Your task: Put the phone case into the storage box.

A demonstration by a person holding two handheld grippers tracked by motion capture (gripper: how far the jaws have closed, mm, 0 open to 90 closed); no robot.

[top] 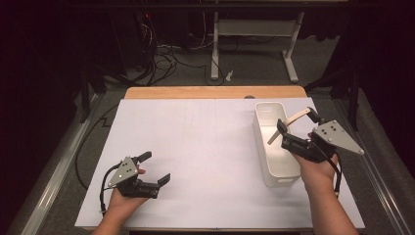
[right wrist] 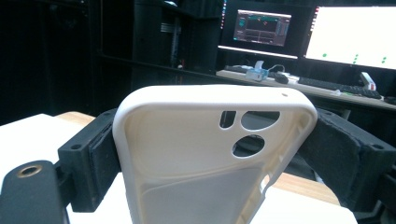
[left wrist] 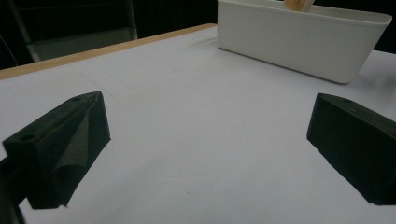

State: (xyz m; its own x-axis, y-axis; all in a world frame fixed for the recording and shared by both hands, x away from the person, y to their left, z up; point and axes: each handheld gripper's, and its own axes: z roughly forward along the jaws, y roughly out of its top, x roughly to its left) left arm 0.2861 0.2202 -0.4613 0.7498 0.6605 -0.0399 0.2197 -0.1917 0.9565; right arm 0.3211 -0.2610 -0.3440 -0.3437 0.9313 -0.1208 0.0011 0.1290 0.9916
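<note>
right gripper [top: 293,128]: phone case [right wrist: 205,154] clamped between jaws above white bin [top: 268,161] | left gripper [top: 155,169]: jaws wide, idle | risk: case could be snagged on bin rim if tilted

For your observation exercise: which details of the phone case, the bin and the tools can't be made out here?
- Phone case: lower end cut off by the right gripper view's bottom edge; outer face turned away.
- White bin: floor partly hidden by the right tool in the high view, by its own wall in the left gripper view.
- Left tool: open, jaw pads too small in the high view.
</note>
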